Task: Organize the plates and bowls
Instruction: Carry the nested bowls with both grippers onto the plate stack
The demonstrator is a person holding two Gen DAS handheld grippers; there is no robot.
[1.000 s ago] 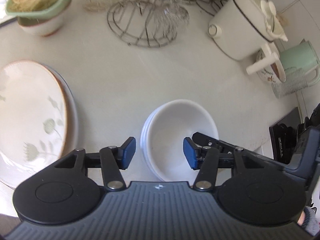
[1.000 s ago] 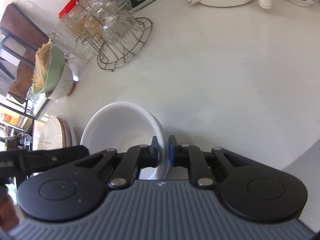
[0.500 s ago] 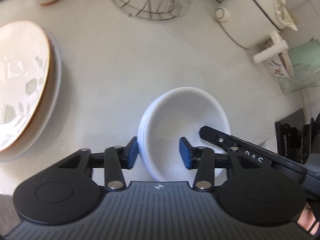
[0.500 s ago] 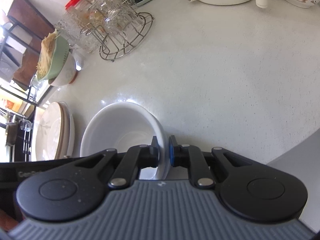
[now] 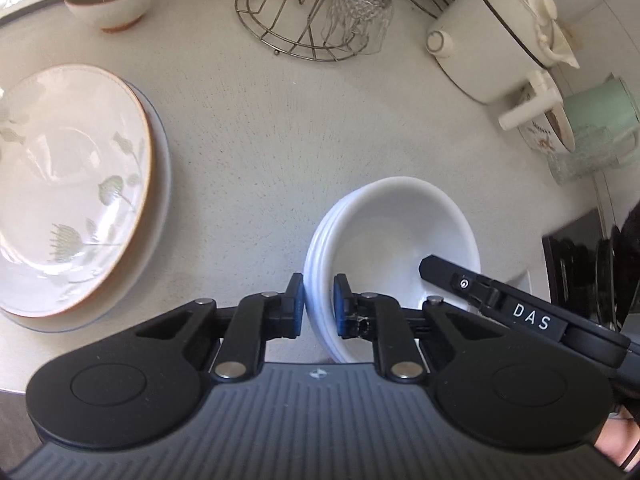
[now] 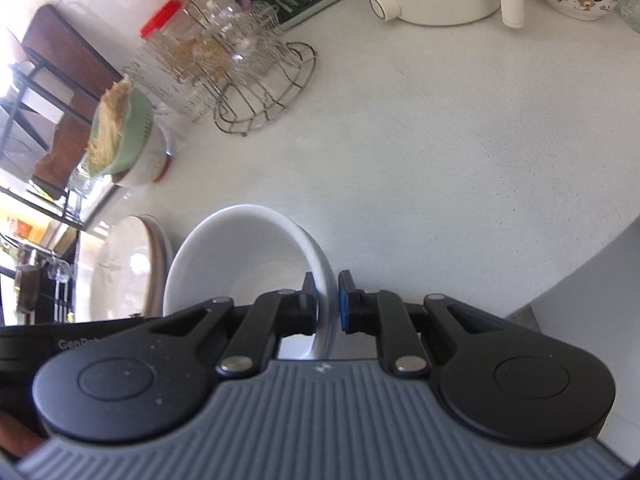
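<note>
Gripping the bowls (image 5: 394, 248) from both sides, I have my left gripper (image 5: 319, 305) pinching the near-left rim and my right gripper (image 6: 327, 304) pinching the opposite rim. Plates (image 5: 64, 184) sit well left. Next, I judge, calls for a level, matched lift.

Three nested bowls (image 5: 394, 240), two plates (image 5: 68, 184)

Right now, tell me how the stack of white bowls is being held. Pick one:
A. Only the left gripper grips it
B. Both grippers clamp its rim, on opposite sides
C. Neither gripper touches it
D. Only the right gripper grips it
B: the left gripper has its jaws closed across the near rim of the white bowls, and the right gripper pinches the rim on the other side.
</note>
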